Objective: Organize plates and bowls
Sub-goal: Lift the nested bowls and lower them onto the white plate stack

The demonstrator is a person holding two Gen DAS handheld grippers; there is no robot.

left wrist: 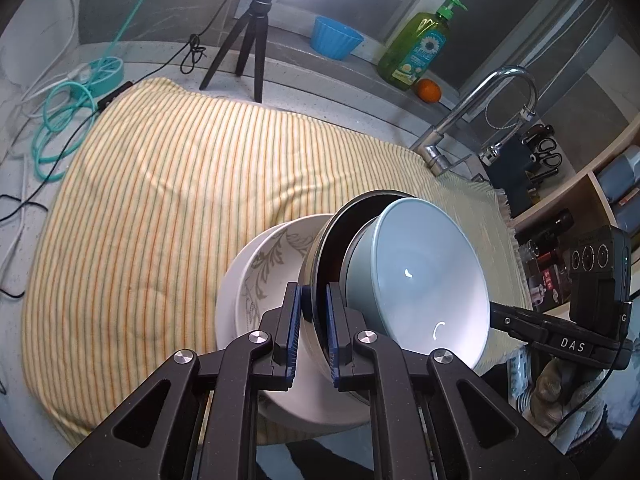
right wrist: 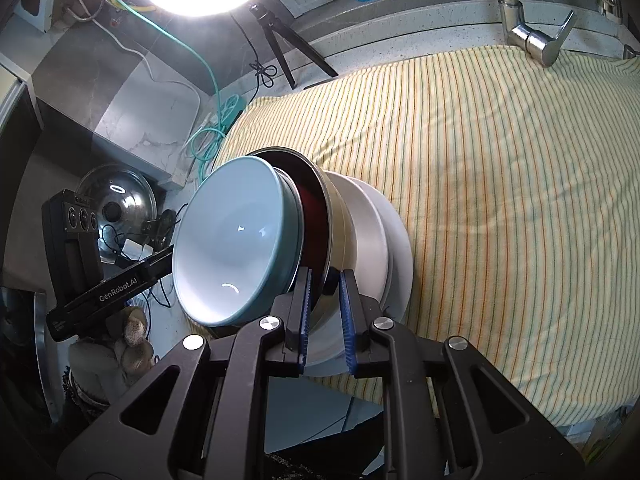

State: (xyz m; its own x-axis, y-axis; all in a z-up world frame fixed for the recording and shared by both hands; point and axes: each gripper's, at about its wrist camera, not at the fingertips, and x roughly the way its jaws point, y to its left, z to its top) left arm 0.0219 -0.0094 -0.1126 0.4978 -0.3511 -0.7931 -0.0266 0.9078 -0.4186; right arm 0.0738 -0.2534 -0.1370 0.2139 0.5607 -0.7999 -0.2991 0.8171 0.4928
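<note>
Plainly, near to far:

Left gripper (left wrist: 313,322): jaws pinched on the rim of the steel bowl (left wrist: 316,268), one blue pad outside the wall and one inside. In the right wrist view its body shows at left as the black bar (right wrist: 116,290).

Right gripper (right wrist: 324,306): jaws likewise clamped over the steel bowl (right wrist: 340,236) rim, on the opposite side. Both hold a thin edge only, so uneven lifting could twist the bowl out of one grip.

Blue bowl (left wrist: 424,276): nested inside the steel bowl (right wrist: 236,244), gripped by nothing. It looks strongly tilted, though the fisheye may exaggerate this. If the stack really leans, this one could slide out and break.

White bowl (left wrist: 260,276): patterned, beneath the steel one, touching it. I cannot tell whether it is lifted or resting.

White plate (right wrist: 402,264): lowest piece, on the cloth near its front edge. Setting the stack down off-centre could tip it off the counter.

Striped cloth (left wrist: 168,184): soft and rumpled, so footing may be unsteady, and dragging could pull it.

Faucet (left wrist: 472,120): at the cloth's far right corner, a thing to strike if the stack swings right.

Tripod (left wrist: 248,44), blue cup (left wrist: 336,38), soap bottle (left wrist: 420,48), orange (left wrist: 429,91): far back, well apart, low risk.
</note>
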